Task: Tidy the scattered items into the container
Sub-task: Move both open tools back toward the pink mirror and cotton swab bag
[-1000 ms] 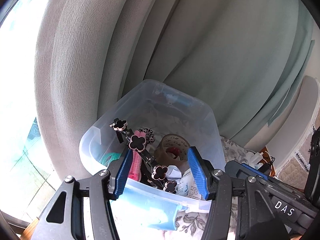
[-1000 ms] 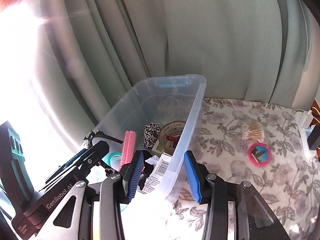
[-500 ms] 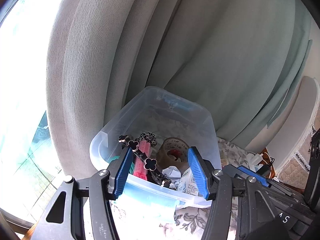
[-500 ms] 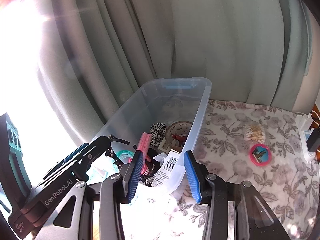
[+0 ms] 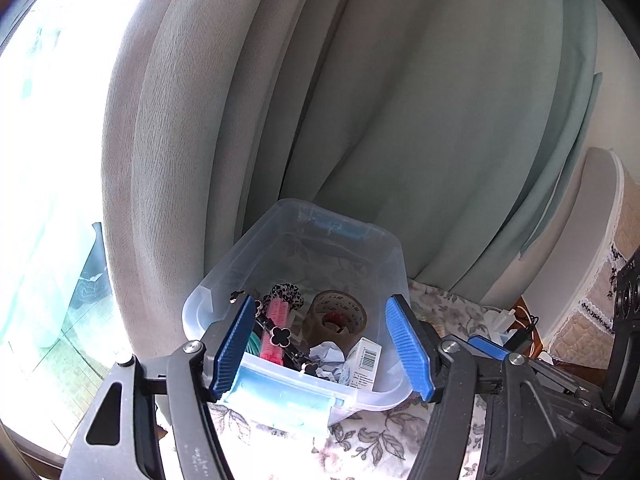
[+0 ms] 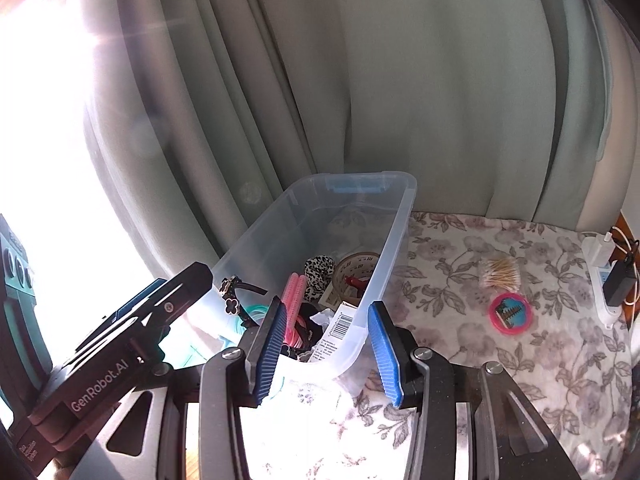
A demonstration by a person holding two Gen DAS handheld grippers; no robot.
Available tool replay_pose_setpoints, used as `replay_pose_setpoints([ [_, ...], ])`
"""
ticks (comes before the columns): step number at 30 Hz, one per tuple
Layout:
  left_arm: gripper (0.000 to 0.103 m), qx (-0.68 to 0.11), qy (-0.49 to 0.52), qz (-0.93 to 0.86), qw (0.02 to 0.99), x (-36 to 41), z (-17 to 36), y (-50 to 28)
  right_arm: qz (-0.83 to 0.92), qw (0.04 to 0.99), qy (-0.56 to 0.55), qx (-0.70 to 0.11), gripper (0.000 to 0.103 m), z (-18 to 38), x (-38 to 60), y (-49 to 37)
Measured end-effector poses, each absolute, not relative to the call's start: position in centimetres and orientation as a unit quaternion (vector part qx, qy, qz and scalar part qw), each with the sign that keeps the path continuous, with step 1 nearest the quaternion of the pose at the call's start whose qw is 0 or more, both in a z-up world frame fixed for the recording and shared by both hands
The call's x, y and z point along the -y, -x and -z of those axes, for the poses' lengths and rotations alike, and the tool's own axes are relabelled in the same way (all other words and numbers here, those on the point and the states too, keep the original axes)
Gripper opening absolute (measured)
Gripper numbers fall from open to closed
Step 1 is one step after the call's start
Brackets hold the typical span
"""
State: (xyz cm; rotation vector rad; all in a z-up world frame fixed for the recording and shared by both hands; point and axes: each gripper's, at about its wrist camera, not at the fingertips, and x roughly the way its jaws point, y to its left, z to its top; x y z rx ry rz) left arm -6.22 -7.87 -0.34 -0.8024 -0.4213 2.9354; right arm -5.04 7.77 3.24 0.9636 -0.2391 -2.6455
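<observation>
A clear plastic bin (image 5: 394,258) (image 6: 394,232) stands on the floral cloth. Inside lie a black clover headband (image 5: 280,334) (image 6: 232,300), a pink comb (image 5: 276,320) (image 6: 294,300), a tape roll (image 5: 338,314) (image 6: 356,270), a leopard scrunchie (image 5: 286,292) (image 6: 318,270) and a small barcode box (image 5: 364,360) (image 6: 338,330). My left gripper (image 5: 322,350) is open and empty above the bin's near end. My right gripper (image 6: 326,350) is open and empty, straddling the bin's near right corner. A bundle of cotton swabs (image 6: 500,272) and a pink round case (image 6: 510,314) lie on the cloth right of the bin.
Grey-green curtains (image 6: 400,80) hang close behind the bin. A white power strip with a plug (image 6: 608,280) sits at the table's right edge. A bright window (image 5: 48,160) is on the left. The left gripper's body (image 6: 120,344) shows left of the bin.
The left gripper has let go of the clover headband, which dropped into the bin. Both grippers have drawn back from the bin.
</observation>
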Motion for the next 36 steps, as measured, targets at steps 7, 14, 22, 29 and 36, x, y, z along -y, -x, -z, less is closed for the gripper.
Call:
replay_pose_setpoints([
  [7,0.072,0.123,0.242,-0.96,0.063,5.5,-1.7,4.1,0.937,0.108,-0.305,0.131,0.051,-4.3,-13.8,4.0],
  [14,0.072,0.099,0.241,-0.96,0.104,1.1,-2.0,4.3,0.934,0.047,-0.304,0.181,0.051,-3.3,-20.4,4.1],
  [22,0.072,0.049,0.277,-0.946,0.16,-5.7,-0.2,6.2,0.922,-0.012,-0.311,0.232,0.051,-0.9,-27.1,4.1],
  [29,0.072,0.012,0.326,-0.928,0.183,-10.9,3.6,8.6,0.906,-0.047,-0.34,0.249,0.051,2.7,-30.9,5.3],
  [36,0.072,0.003,0.377,-0.905,0.195,-15.0,8.9,12.3,0.895,-0.068,-0.365,0.248,0.051,5.4,-33.3,6.7],
])
